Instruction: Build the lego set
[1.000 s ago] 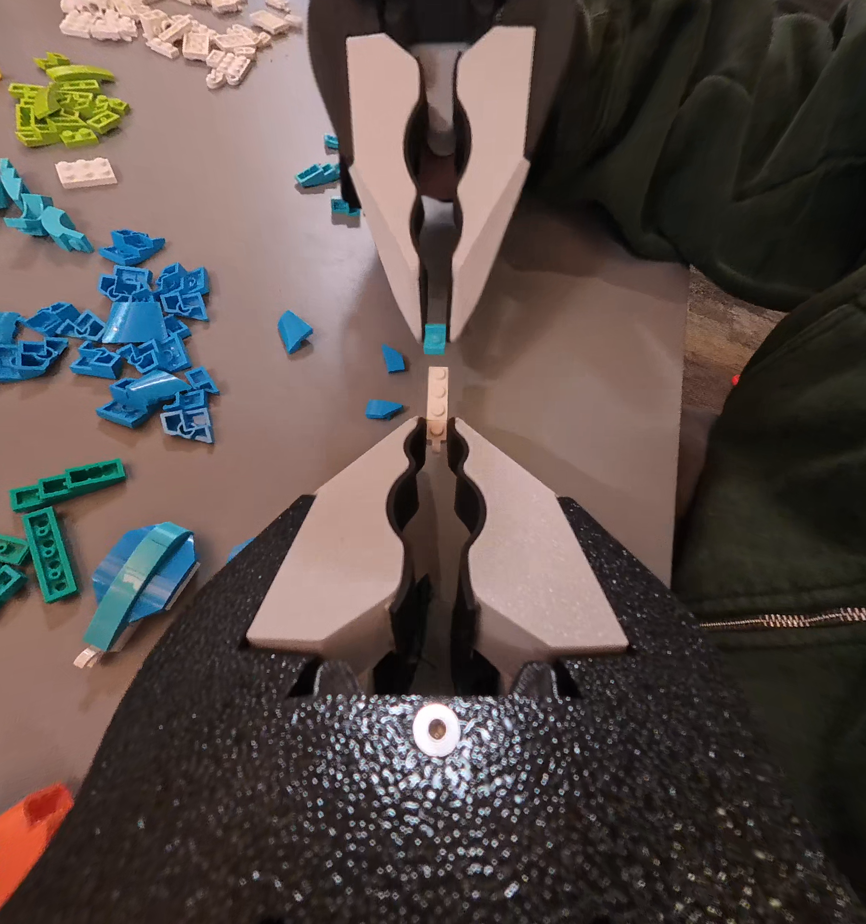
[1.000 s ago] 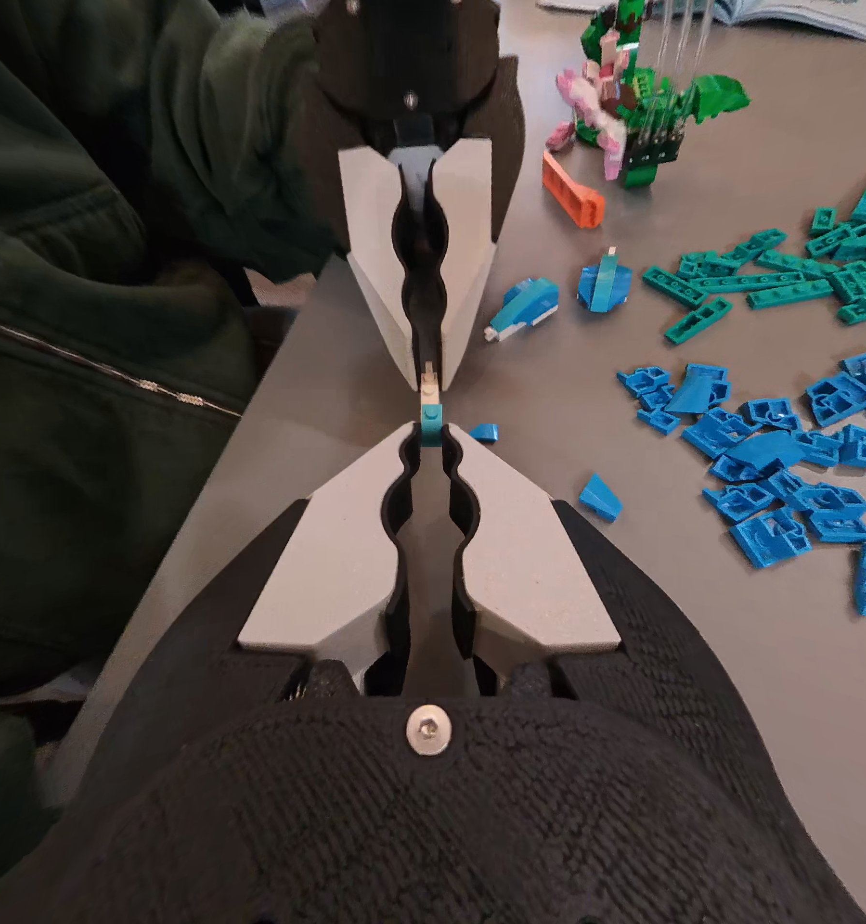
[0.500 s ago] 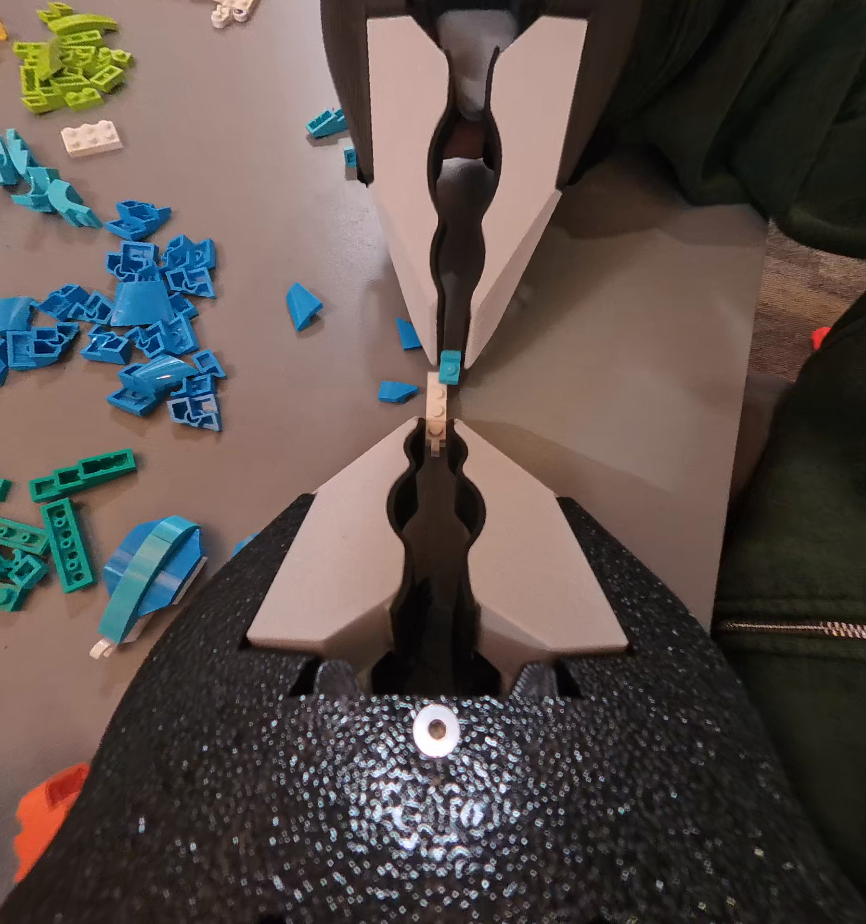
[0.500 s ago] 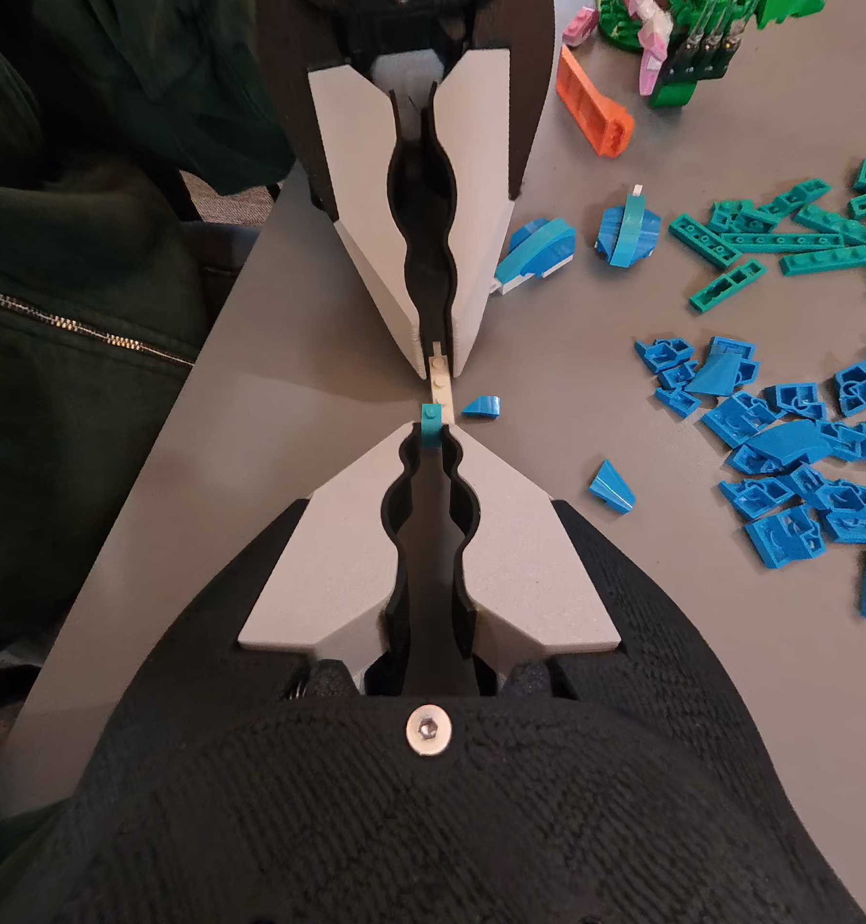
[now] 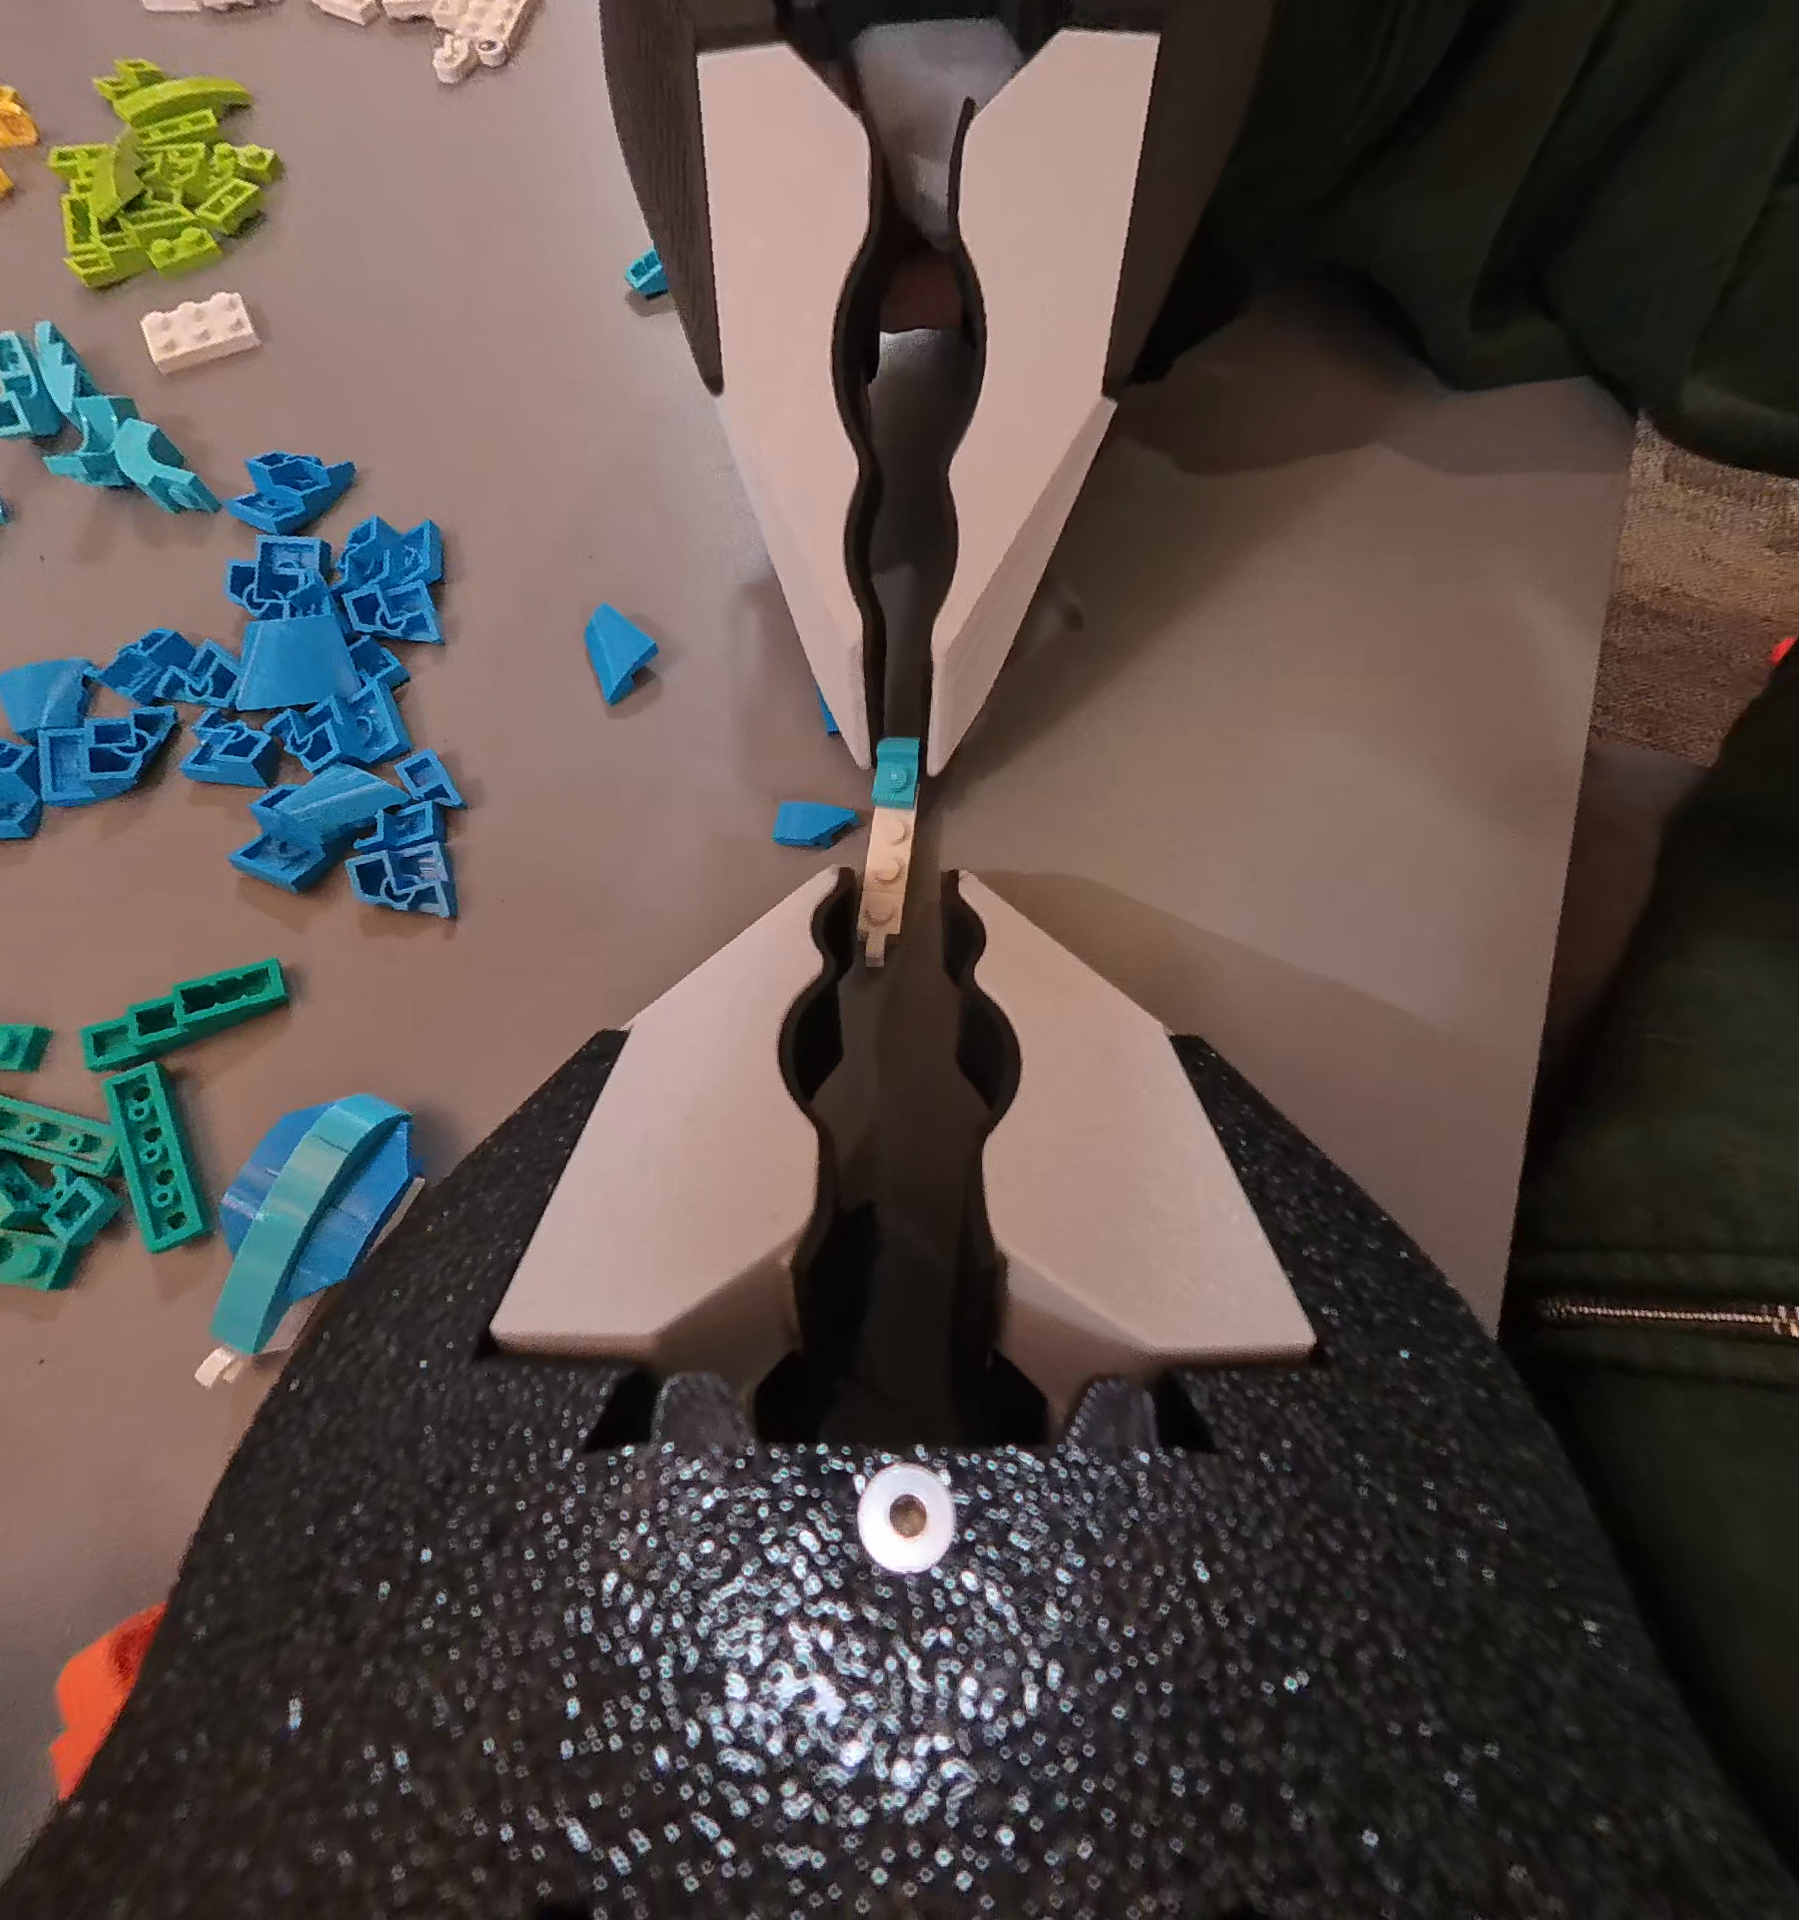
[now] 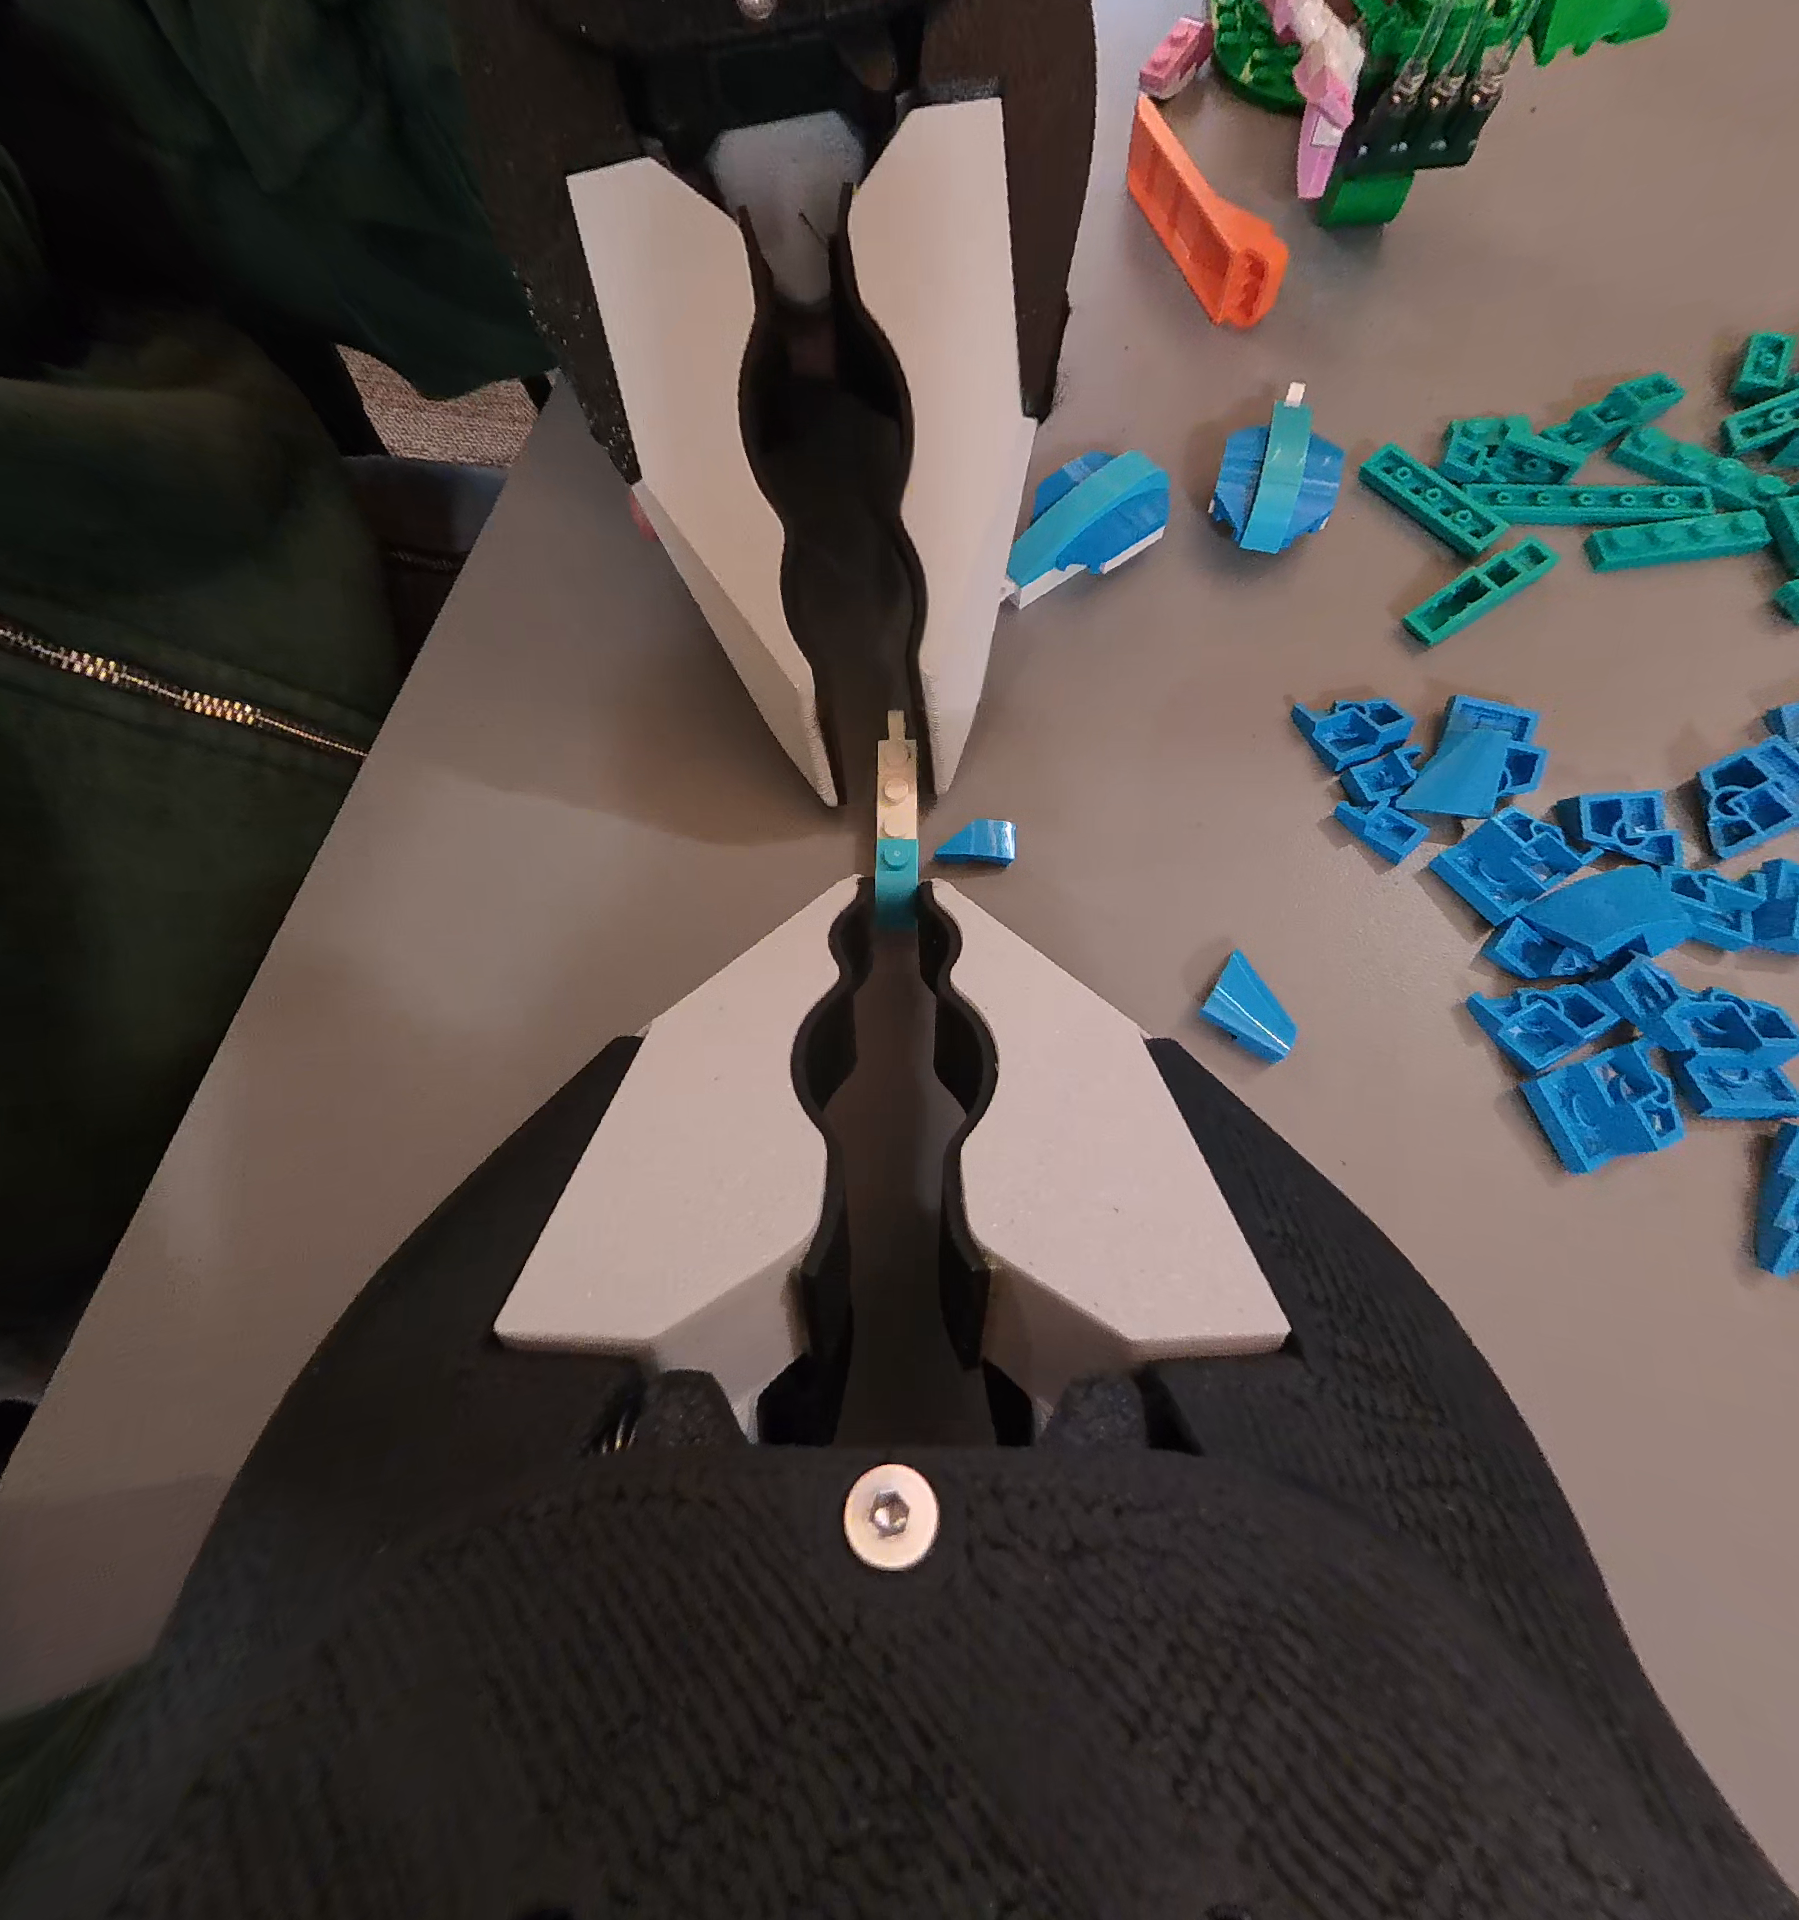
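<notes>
My right gripper is shut on a small teal piece. A white narrow plate is joined end to end with the teal piece, above the grey table. My left gripper faces the right one tip to tip. Its jaws stand slightly apart around the white plate, which leans on one finger with a gap on the other side. In the left wrist view the right gripper holds the teal piece. In the right wrist view the left gripper shows at the top.
Piles of blue pieces, green plates and lime pieces lie on the table. Two blue-teal sub-assemblies, an orange separator and a green-pink model lie behind. A dark green jacket borders the table edge. The grippers are tip to tip, or close to it. The green-pink model sits 15 cm or so from the ends of my left fingers.
The two grippers closed the gap and the teal piece met the end of the white plate. The left gripper's jaws then opened a little around the plate.
</notes>
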`<state>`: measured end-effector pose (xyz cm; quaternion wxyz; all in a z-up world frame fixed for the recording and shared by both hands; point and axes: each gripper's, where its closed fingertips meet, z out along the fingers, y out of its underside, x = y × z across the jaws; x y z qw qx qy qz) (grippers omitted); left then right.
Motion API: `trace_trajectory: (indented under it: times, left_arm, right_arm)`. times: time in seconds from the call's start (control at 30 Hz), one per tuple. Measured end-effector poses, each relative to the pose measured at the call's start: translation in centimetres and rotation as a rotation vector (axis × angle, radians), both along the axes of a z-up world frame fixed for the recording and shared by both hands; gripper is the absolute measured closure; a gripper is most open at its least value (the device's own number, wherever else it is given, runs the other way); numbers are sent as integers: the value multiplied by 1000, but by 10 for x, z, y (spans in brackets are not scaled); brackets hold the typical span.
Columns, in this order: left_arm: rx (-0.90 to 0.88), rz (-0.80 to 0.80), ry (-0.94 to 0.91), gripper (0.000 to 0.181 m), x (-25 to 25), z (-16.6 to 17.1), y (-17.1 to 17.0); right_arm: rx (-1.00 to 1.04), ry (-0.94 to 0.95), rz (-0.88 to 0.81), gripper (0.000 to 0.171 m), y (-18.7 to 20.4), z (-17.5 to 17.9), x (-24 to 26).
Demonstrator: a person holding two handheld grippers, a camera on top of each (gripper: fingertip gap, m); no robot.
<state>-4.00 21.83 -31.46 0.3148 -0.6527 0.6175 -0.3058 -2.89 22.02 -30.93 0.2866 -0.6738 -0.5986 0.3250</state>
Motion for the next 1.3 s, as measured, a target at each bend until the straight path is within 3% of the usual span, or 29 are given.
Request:
trace_trajectory:
  times: [0.63, 1.0, 1.3]
  left_arm:
    - [-8, 24, 3, 175, 1, 0, 4]
    - [-188, 22, -153, 175, 0, 22, 6]
    - [-126, 17, -84, 175, 1, 13, 4]
  right_arm:
    - [8, -8, -14, 164, 2, -3, -2]
    - [2, 96, -21, 164, 5, 16, -1]
    - [6, 73, -14, 164, 3, 12, -1]
